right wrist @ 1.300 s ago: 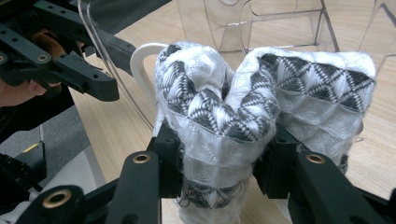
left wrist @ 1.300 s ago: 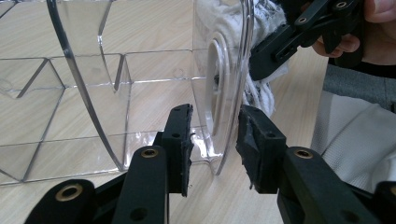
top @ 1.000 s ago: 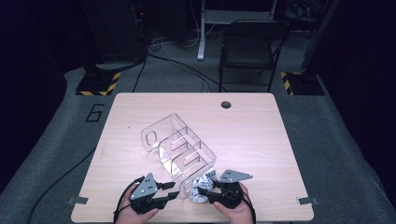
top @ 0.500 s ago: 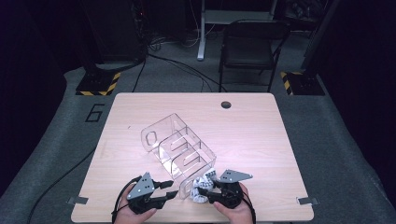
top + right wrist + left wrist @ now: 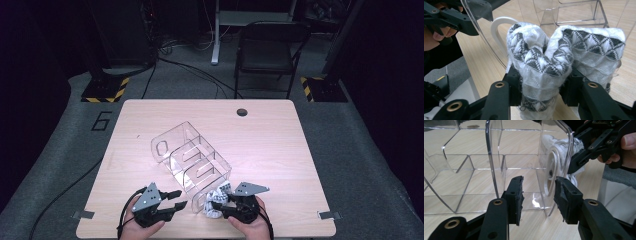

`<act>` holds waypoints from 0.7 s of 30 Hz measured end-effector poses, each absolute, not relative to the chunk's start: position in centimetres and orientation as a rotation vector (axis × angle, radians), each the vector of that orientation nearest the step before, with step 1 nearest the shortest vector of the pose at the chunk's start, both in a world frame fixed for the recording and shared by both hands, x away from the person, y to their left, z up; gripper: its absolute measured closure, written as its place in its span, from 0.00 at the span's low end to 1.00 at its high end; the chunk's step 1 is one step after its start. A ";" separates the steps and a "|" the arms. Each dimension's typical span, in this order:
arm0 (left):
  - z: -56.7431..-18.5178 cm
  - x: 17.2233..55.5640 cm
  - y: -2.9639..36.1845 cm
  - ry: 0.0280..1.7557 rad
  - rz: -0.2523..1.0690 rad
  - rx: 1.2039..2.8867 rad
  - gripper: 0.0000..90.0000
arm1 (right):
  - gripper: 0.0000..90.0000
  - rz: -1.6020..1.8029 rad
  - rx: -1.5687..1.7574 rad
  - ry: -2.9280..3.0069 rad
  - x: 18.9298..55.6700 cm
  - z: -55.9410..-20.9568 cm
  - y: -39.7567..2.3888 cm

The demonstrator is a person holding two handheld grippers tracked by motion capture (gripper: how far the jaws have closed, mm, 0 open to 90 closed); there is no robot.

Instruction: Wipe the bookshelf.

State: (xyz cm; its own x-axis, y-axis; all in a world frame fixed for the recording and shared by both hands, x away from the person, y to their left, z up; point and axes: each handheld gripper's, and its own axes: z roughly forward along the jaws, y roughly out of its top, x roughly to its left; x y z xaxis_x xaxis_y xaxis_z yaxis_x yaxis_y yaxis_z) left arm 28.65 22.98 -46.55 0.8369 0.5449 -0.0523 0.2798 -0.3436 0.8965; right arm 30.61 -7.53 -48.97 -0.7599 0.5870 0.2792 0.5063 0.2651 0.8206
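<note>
At the table's near edge, the right gripper (image 5: 223,204) pinches a folded black-and-white knitted cloth (image 5: 549,60), perhaps a sock, just beside the clear acrylic divider rack (image 5: 192,157). The left gripper (image 5: 537,195), jaws just opening, straddles the rack's end wall without pressing it.

A single white numeral 6 (image 5: 102,120) stands on the grey floor mat (image 5: 65,150), at the left of the high view just beside the table's far left corner. No other text, label or brand can be read in the high view or in either gripper view.
</note>
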 end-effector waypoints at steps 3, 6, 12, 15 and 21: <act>-46.7 28.6 22.8 0.617 0.305 1.951 0.64 | 0.65 1.532 1.055 2.433 30.6 -49.0 -7.4; -46.7 28.6 22.8 0.619 0.302 1.955 0.64 | 0.65 1.527 1.048 2.444 30.6 -49.2 -7.3; -46.7 28.6 22.8 0.616 0.302 1.954 0.64 | 0.65 1.518 1.048 2.454 30.5 -49.3 -7.1; -46.8 28.6 22.6 0.605 0.309 1.961 0.64 | 0.65 1.522 1.048 2.452 30.5 -49.4 -7.1; -46.9 28.6 22.5 0.600 0.317 1.966 0.64 | 0.65 1.521 1.055 2.453 30.5 -49.4 -7.2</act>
